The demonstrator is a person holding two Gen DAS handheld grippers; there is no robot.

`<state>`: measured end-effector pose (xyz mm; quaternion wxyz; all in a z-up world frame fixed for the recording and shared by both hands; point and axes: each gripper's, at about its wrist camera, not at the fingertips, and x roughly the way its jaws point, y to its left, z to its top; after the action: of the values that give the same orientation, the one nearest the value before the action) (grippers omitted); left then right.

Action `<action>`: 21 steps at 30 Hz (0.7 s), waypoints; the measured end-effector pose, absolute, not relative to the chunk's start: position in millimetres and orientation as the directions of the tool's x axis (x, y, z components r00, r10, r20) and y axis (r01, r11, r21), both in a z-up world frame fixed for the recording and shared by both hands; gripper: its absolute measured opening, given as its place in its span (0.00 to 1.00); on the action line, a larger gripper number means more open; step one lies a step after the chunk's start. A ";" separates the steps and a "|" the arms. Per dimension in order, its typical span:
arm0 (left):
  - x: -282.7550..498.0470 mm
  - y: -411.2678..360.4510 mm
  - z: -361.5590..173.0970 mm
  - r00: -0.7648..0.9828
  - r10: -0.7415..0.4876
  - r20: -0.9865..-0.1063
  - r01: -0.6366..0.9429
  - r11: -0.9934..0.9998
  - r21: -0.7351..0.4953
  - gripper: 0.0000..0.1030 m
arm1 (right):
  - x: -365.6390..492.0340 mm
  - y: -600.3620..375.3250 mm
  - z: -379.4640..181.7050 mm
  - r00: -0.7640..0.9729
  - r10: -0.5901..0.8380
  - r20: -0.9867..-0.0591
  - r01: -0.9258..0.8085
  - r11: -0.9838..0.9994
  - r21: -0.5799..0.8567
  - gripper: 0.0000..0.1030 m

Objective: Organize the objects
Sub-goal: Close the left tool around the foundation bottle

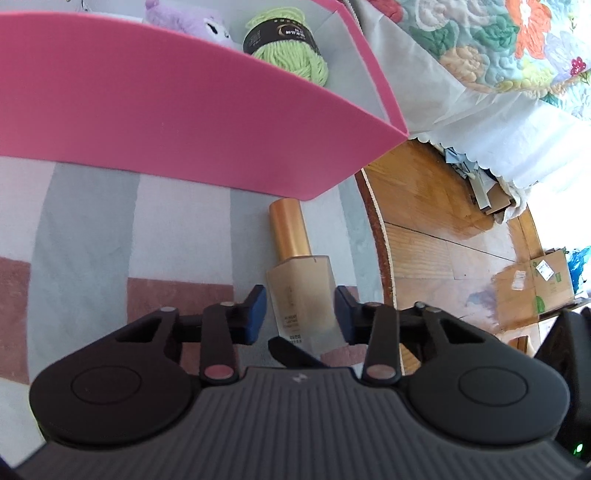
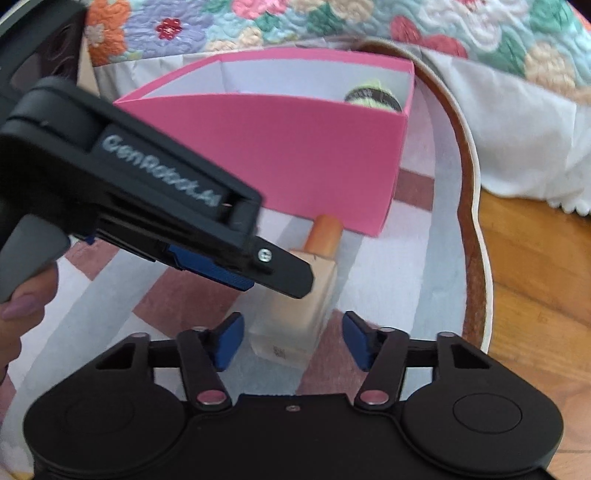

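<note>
On the striped rug (image 1: 92,229), just in front of the pink box (image 1: 155,110), lies the foundation bottle (image 1: 301,291), flat on its side, gold cap (image 1: 290,229) pointing at the box wall, square glass base pointing back toward both tools. Its long axis runs nearly straight along the line of the left gripper (image 1: 300,314), whose blue pads (image 1: 256,314) sit spread wide on either side of the glass body, with a sliver of daylight on each flank as far as this view shows. Nothing is gripped yet. In the right wrist view, the right gripper (image 2: 293,341) is also spread open, empty, a touch behind the bottle's base (image 2: 284,343). The left looks nearer and better lined up. Inside the box: a green yarn skein (image 1: 286,46) and a purple plush toy (image 1: 184,18). I'd say a squeeze across the bottle's narrow width is the call.
</note>
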<state>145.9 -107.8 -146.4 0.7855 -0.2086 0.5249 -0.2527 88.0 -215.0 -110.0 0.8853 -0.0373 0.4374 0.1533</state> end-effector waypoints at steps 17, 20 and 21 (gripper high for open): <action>133.0 -89.6 -155.9 0.217 -0.642 -0.735 0.028 0.757 -0.653 0.40 | 78.9 -224.0 -111.2 0.454 0.414 -0.789 -0.088 0.902 0.423 0.45; 128.8 -88.2 -159.1 0.193 -0.631 -0.752 0.008 0.767 -0.641 0.48 | 70.0 -227.4 -117.2 0.436 0.476 -0.763 -0.039 0.858 0.513 0.40; 127.8 -88.8 -160.3 0.189 -0.625 -0.757 0.006 0.772 -0.635 0.48 | 66.2 -224.6 -119.4 0.443 0.475 -0.760 -0.056 0.861 0.506 0.40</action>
<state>127.8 -88.8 -160.3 0.7265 -0.2583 0.5986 -0.2172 66.2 -224.6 -119.4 0.8235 0.2086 0.5023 0.1614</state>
